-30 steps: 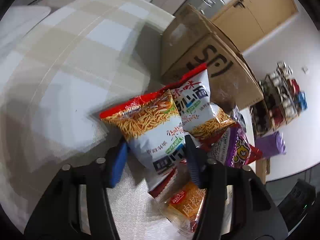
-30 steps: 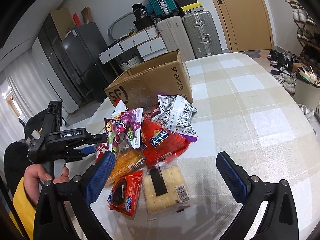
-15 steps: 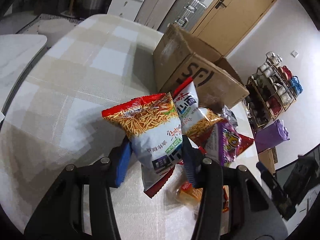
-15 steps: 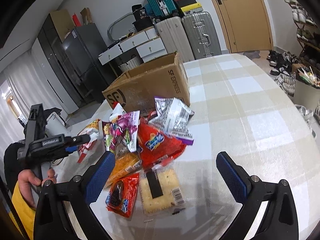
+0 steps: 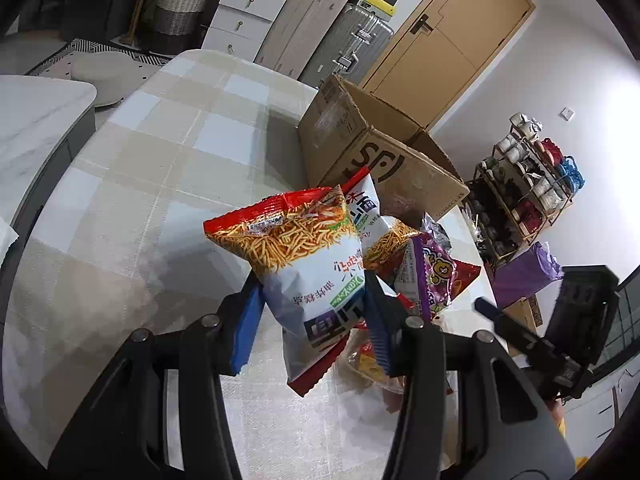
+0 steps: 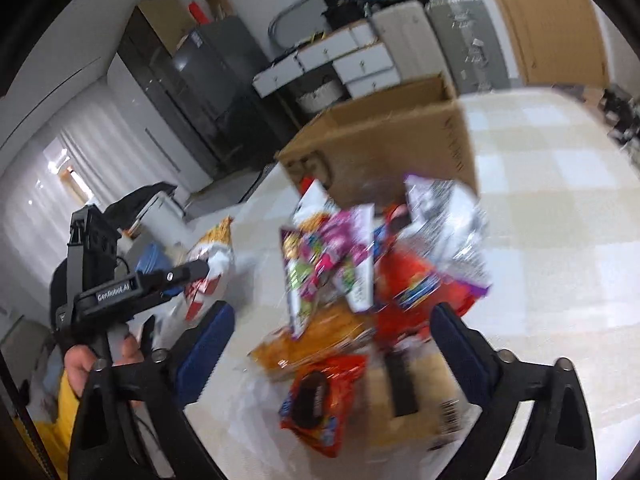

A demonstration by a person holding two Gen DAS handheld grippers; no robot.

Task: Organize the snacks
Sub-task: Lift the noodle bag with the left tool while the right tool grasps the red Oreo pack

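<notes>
Gripping the noodle-snack bag (image 5: 304,264) by its lower half, the left gripper (image 5: 308,320) holds it above the table (image 5: 132,184), cardboard box (image 5: 380,152) at 1 o'clock. Risk: the slick film may slip out. Right gripper (image 6: 332,340), jaws narrowing but empty, hovers over the pile (image 6: 360,280); blur suggests a mis-aimed grasp.

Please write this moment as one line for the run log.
left claw: shut on red-and-white noodle snack bag, lifted | right claw: open, closing, over snack pile | brown cardboard box: open
</notes>
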